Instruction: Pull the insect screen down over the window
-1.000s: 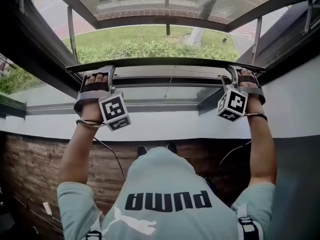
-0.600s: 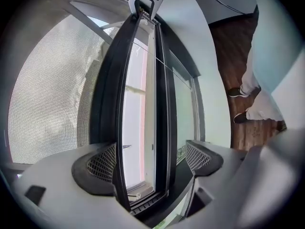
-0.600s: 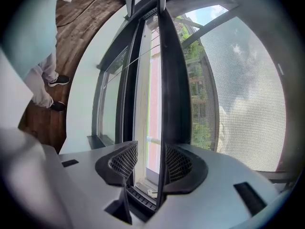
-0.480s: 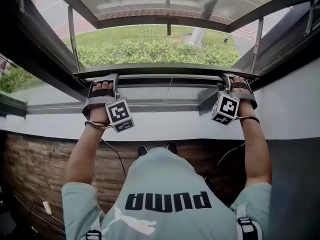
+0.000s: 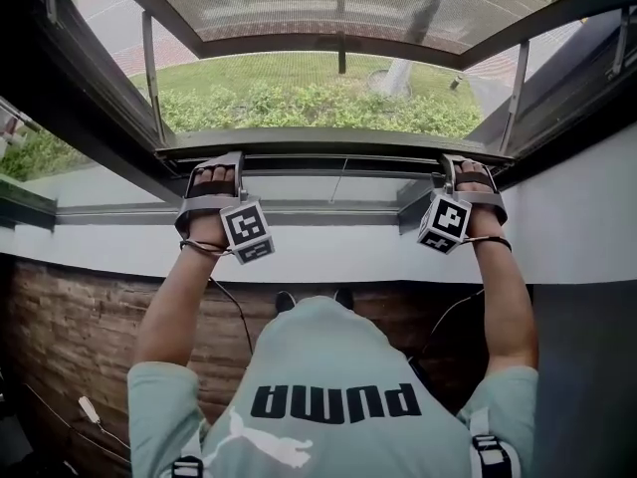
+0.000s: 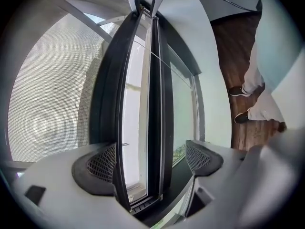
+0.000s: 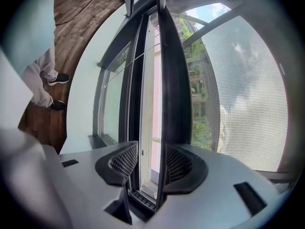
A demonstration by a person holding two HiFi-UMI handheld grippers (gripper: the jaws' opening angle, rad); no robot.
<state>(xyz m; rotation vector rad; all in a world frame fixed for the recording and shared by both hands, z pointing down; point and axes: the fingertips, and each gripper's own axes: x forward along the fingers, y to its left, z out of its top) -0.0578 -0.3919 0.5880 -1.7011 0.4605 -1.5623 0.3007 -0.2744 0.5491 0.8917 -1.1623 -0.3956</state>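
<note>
Beyond the window lie lawn and green shrubs; indoors, a white sill ledge stands over a brown wood floor.

The fine grey mesh insect screen hangs in the frame; its long dark metal bottom bar sits low, just above the sill track.

Judged handling: the bar is stiff and light, and smooth enough to slip; the mesh is soft and tearable, not to be gripped. The hold belongs on the bar near both ends, drawn evenly lest it rack in the side tracks.

The left gripper straddles the bar with jaws spread; one ribbed pad lies against it, the other stands apart. The right gripper is clamped on the bar, with pads on either face.

Both arms reach forward, nearly straight, hands level with one another.
</note>
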